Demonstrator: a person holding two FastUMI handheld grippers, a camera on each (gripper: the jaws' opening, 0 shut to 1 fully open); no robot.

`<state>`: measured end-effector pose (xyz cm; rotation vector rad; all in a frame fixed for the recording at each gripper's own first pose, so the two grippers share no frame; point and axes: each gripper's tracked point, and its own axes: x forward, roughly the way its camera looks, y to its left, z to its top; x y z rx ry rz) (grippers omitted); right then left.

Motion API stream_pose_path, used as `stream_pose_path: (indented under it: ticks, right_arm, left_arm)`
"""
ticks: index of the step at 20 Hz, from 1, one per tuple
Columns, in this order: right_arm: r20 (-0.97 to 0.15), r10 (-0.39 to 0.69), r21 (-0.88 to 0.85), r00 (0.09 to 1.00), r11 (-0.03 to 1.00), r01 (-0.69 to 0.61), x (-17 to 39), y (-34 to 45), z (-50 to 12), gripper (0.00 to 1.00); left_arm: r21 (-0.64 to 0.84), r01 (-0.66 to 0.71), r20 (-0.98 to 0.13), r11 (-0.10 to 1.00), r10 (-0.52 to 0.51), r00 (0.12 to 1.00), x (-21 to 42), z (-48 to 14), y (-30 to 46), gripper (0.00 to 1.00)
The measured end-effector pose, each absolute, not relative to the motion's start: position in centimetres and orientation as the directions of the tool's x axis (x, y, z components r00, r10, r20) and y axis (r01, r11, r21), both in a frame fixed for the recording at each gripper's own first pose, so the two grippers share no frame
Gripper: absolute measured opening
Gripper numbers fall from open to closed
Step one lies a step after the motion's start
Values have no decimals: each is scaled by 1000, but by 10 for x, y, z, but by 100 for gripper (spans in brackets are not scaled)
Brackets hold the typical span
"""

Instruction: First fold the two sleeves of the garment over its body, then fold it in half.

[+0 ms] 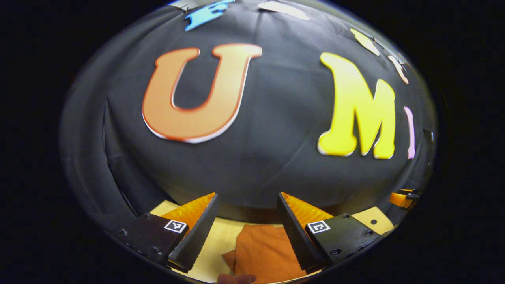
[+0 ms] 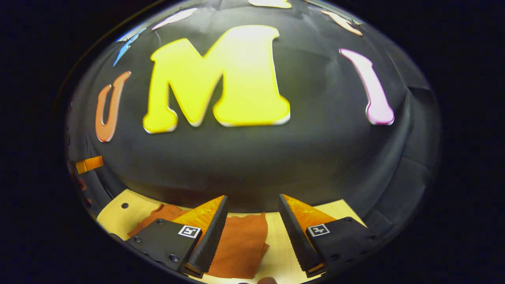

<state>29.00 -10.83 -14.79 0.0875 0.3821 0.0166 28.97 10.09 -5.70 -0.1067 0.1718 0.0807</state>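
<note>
Left gripper view: both grippers, left gripper [image 1: 246,228] and right gripper [image 2: 252,232], gape wide, empty, above the garment [image 1: 264,252]; pinch 1 sleeve edge cleanly.

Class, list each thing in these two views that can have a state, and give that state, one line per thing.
left gripper: jaws open, holding nothing, above the garment.
right gripper: jaws open, holding nothing.
garment: orange, lying on the table, rumpled; fold state unclear.
table: light wood, bearing the garment.

Left gripper view looks forward, nearly level, at the booth's wall, the bench [image 1: 221,240] low in frame; right gripper view faces likewise; both share the orange garment [image 1: 264,252] [image 2: 240,244] on the bench [image 2: 118,215].
</note>
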Motion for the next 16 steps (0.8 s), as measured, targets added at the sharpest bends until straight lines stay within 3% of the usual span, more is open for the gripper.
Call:
stream_pose_path:
  ticks: [1, 4, 8, 9, 10, 14, 15, 16]
  right_arm:
    - [-332, 43, 86, 942, 996, -15, 280, -105, -122, 82]
    - [-218, 45, 67, 975, 997, -31, 244, -103, -40, 82]
    - [-107, 52, 16, 993, 999, -50, 194, -100, 23, 82]
    - [-95, 50, 4, 994, 999, -49, 183, -96, 32, 82]
    - [-91, 58, 7, 994, 998, -58, 170, -90, 41, 84]
    - [-84, 71, 68, 994, 996, -66, 118, -59, 46, 84]
    - [-76, 70, 66, 995, 996, -65, 98, -47, 45, 85]
    - [-64, 65, 57, 996, 997, -61, 84, -38, 42, 85]
  left_arm:
    - [-115, -72, -139, 991, 56, 989, 277, -37, 94, 95]
    - [-81, -53, -39, 995, 50, 998, 232, 27, 81, 95]
    - [-62, -44, -34, 997, 42, 999, 180, 69, 59, 96]
    - [-56, -58, -40, 997, 56, 998, 163, 73, 60, 94]
    - [-54, -61, -41, 997, 59, 997, 149, 76, 58, 100]
    - [-45, -96, -37, 994, 94, 995, 102, 71, 52, 96]
    - [-62, -94, -54, 994, 91, 994, 90, 63, 44, 100]
    - [-74, -92, -61, 993, 88, 994, 82, 54, 40, 87]
